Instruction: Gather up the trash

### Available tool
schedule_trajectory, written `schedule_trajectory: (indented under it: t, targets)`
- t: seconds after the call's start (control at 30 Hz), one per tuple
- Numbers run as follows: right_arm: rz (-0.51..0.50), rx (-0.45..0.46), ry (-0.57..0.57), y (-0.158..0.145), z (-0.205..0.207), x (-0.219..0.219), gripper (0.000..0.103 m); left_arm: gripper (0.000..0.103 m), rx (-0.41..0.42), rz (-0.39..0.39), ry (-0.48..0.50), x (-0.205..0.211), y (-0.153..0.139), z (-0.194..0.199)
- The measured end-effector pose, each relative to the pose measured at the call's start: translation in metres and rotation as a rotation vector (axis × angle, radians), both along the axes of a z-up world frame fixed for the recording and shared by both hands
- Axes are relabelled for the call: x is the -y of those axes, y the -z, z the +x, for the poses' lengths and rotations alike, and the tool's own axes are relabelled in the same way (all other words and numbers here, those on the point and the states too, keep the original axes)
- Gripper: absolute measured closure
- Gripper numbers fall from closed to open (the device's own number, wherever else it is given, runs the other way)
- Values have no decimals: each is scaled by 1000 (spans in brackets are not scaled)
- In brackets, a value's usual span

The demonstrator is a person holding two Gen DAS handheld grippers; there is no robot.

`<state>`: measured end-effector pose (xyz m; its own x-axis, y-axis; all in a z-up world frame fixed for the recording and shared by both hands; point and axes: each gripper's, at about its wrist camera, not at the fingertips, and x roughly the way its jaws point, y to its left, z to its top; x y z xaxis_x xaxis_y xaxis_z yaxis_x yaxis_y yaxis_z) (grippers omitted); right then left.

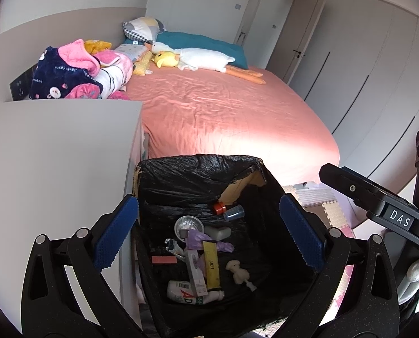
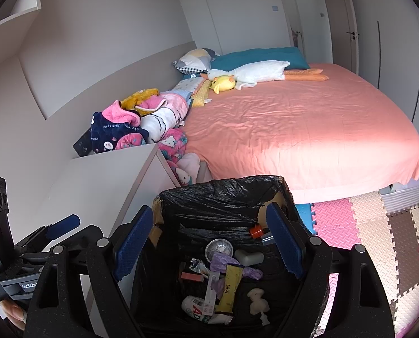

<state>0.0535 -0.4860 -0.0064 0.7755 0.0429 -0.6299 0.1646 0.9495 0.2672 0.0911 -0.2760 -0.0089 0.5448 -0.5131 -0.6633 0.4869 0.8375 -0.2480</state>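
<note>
You look nearly done: the cardboard bin lined with a black plastic bag [image 1: 198,174] beside the pink-sheeted bed [image 1: 226,112] already holds the mixed small trash [image 1: 201,256], and your left gripper [image 1: 206,231] and right gripper [image 2: 209,239] both hang over it with jaws spread wide and empty, no litter showing elsewhere.

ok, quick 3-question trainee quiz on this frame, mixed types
1. True or false: the bin has a black liner.
2. What does the right gripper hold? A) ruler B) cup C) nothing
3. Fill in: the white goose toy lies on the ____.

Key: 1 true. 2 C; like the left gripper, it is open over the bin. 3 bed.
</note>
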Motion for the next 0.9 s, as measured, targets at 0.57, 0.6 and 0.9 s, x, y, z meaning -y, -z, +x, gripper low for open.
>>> schedule_trajectory:
  t: [0.57,0.6,0.9]
  targets:
    - [0,0,1,1,0,-1,20,6,-12,-27,13,-2,-3,1]
    - [0,0,0,1,0,0,20,6,-15,-26,12,-2,-3,2]
    - [-3,-1,1,1,0,0,20,6,-28,-55,16,-4,-2,3]
